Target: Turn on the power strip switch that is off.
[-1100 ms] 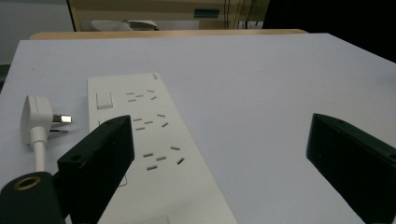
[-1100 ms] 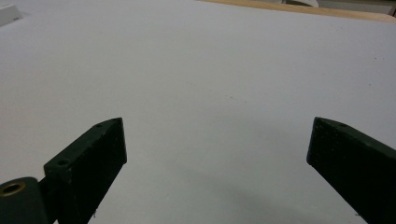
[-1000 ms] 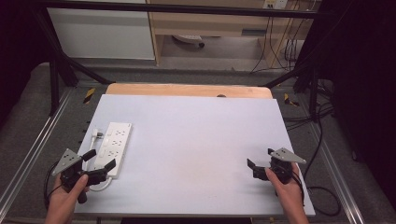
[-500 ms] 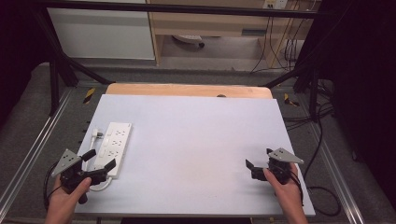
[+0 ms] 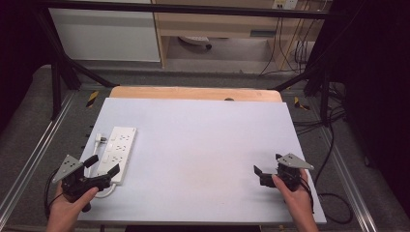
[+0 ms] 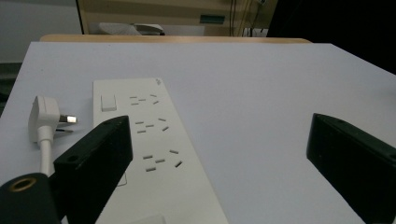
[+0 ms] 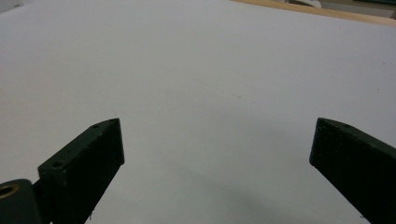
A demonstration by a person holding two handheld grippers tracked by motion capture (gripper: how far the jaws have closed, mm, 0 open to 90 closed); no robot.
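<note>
— Tongs, left (image 5: 103,167): how do the jaws stand?
— Spread wide, holding nothing. In the left gripper view they frame the near end of the white power strip (image 6: 154,140), one jaw over its near left corner; contact cannot be told.

— And the right tongs (image 5: 267,167)?
— Equally wide, empty, above bare bench (image 5: 203,140) near the front right corner.

— Where does the power strip lie?
— Flat along the bench's left side, lengthwise front to back, its rocker switch at the far end. Its plug (image 6: 43,114) rests just beside it, toward the left edge, prongs pointing at the strip, with the cord (image 6: 45,154) running back toward the left tongs.

— What room is open?
— The whole middle and right of the bench between the two tongs, up to the wooden strip (image 5: 193,93) along the far edge.
</note>
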